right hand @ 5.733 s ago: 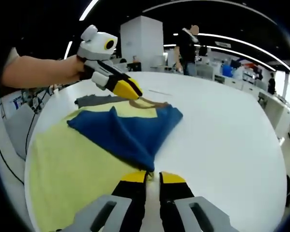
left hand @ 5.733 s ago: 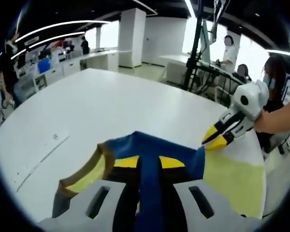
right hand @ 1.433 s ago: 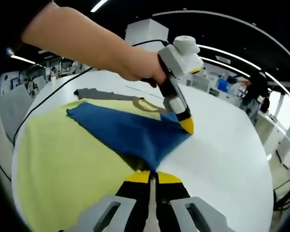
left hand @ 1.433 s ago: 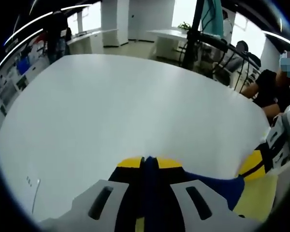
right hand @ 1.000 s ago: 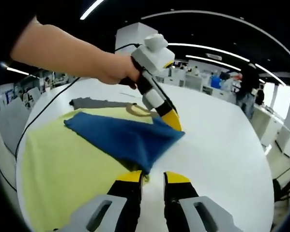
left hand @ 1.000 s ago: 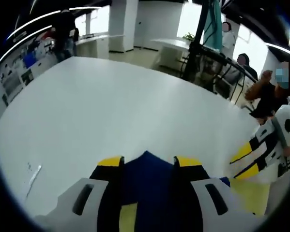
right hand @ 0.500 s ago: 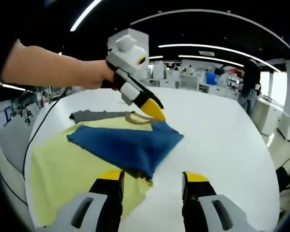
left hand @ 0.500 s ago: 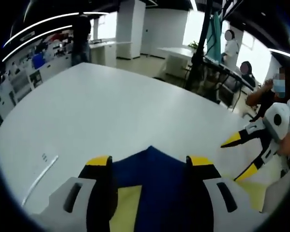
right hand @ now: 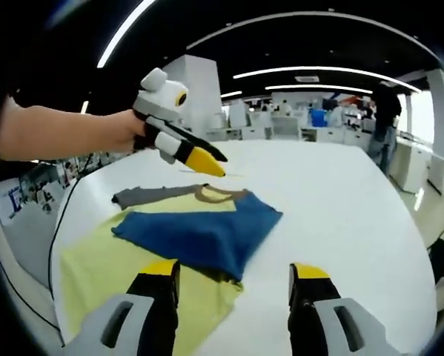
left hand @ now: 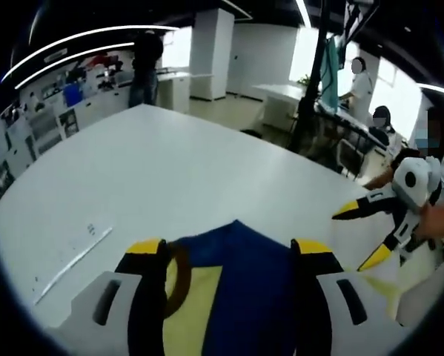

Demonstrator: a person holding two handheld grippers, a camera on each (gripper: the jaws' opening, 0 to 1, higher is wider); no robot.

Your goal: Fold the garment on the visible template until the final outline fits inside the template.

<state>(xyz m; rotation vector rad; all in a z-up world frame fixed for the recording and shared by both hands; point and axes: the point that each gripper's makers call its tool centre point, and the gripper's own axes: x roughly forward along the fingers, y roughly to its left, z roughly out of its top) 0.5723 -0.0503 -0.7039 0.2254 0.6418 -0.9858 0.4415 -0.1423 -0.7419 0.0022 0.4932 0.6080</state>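
In the right gripper view the garment [right hand: 184, 237], a yellow shirt with a blue panel folded over it, lies flat near the near-left edge of the white table [right hand: 340, 200], its brown collar and grey sleeve toward the far side. The right gripper [right hand: 233, 285] hovers above the table's near edge, jaws spread wide and empty. The left gripper [right hand: 207, 159], held by a hand [right hand: 121, 130] on an outstretched forearm, hangs above the collar, released, touching nothing. In the left gripper view its own jaws stand apart over the blue fold.
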